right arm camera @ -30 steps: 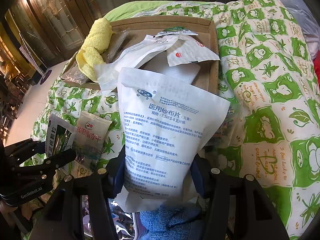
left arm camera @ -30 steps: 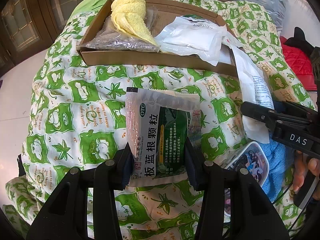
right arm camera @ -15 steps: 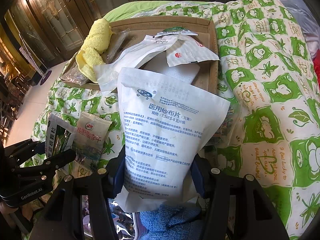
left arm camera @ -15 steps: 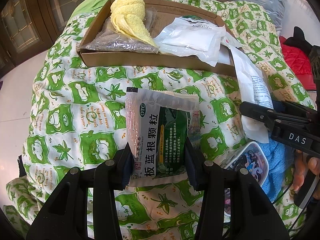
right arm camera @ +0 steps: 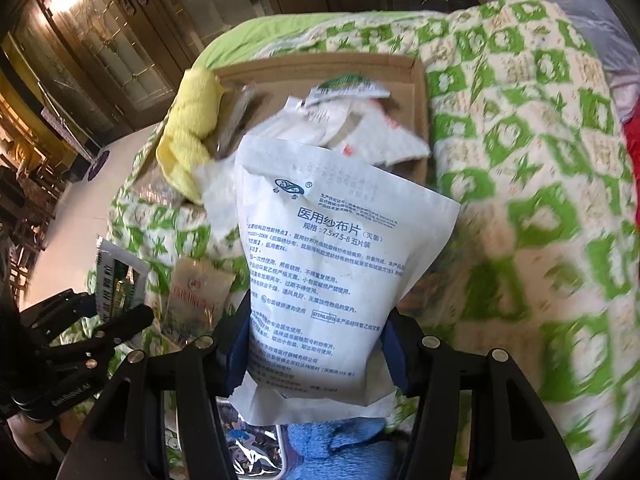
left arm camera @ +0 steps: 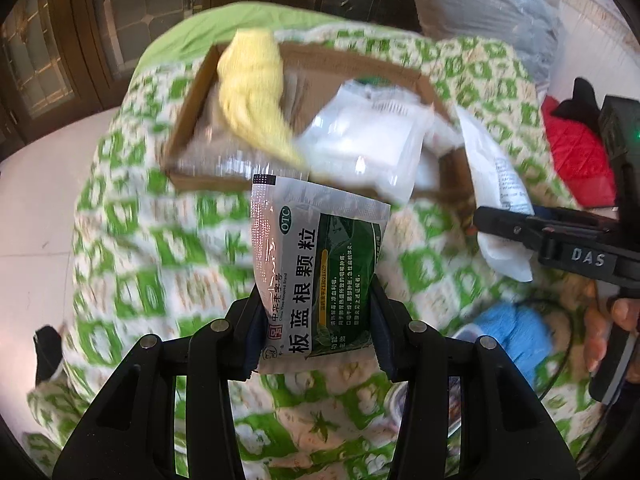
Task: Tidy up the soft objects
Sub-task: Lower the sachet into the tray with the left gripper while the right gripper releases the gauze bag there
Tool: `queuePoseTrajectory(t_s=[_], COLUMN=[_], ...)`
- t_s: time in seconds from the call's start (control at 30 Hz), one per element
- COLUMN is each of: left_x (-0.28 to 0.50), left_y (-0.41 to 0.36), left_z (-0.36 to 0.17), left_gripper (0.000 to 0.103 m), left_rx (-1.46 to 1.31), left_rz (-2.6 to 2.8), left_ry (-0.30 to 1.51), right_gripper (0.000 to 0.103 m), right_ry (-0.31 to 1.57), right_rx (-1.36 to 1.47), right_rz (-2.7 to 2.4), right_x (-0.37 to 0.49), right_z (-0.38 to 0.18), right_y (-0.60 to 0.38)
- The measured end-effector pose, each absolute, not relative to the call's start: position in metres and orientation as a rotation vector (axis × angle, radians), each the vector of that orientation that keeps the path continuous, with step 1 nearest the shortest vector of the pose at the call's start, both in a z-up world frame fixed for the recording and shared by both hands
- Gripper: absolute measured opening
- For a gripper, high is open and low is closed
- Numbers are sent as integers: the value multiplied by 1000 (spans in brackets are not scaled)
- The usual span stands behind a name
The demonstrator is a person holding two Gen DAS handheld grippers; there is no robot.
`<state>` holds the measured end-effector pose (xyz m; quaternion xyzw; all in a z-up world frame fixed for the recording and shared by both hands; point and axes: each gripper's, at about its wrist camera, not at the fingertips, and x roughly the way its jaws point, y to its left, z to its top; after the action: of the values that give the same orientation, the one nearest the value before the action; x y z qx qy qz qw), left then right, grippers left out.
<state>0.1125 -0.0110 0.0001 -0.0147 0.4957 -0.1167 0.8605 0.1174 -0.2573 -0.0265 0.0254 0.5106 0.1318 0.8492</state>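
Observation:
My left gripper (left arm camera: 314, 328) is shut on a green and silver medicine sachet (left arm camera: 316, 268), held upright above the green patterned quilt (left arm camera: 132, 264). My right gripper (right arm camera: 316, 354) is shut on a large white gauze packet (right arm camera: 332, 276), also held upright. Ahead lies a shallow cardboard box (left arm camera: 196, 120) with a yellow towel (left arm camera: 256, 88) and white packets (left arm camera: 368, 148) inside. The box shows in the right wrist view (right arm camera: 420, 80) with the yellow towel (right arm camera: 188, 132) at its left end. The left gripper and sachet show at lower left (right arm camera: 120, 280).
A blue cloth (left arm camera: 516, 332) lies on the quilt at lower right, next to a printed foil bag (right arm camera: 248, 448). A small pale sachet (right arm camera: 196, 296) lies on the quilt left of the gauze packet. A red garment (left arm camera: 576, 156) sits at the far right. Dark wooden doors (right arm camera: 104, 52) stand behind.
Both grippers have lifted and moved forward toward the box with their packets; the scene is blurred by the motion. Both grips are unchanged.

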Motion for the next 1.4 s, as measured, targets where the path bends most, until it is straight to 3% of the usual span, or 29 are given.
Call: queuePoseTrajectory(t_s=[0.27, 0.8, 1.13, 1.27, 1.4], left_x=[152, 247, 264, 265, 264], left_y=[-36, -56, -57, -56, -54], left_z=[27, -5, -26, -26, -25], left_gripper=[45, 45, 46, 54, 68], left_rx=[4, -8, 6, 22, 17], left_rz=[-292, -240, -208, -185, -168], left_ry=[1003, 1046, 1048, 1032, 1032], right_gripper=[57, 57, 68, 79, 80], right_ry=[1083, 1126, 1098, 1097, 1080], right_rx=[78, 164, 156, 158, 136], right_rz=[253, 229, 243, 249, 242], right_x=[155, 255, 274, 278, 273], right_z=[-9, -19, -36, -42, -41], right_y=[-263, -246, -239, -236, -233])
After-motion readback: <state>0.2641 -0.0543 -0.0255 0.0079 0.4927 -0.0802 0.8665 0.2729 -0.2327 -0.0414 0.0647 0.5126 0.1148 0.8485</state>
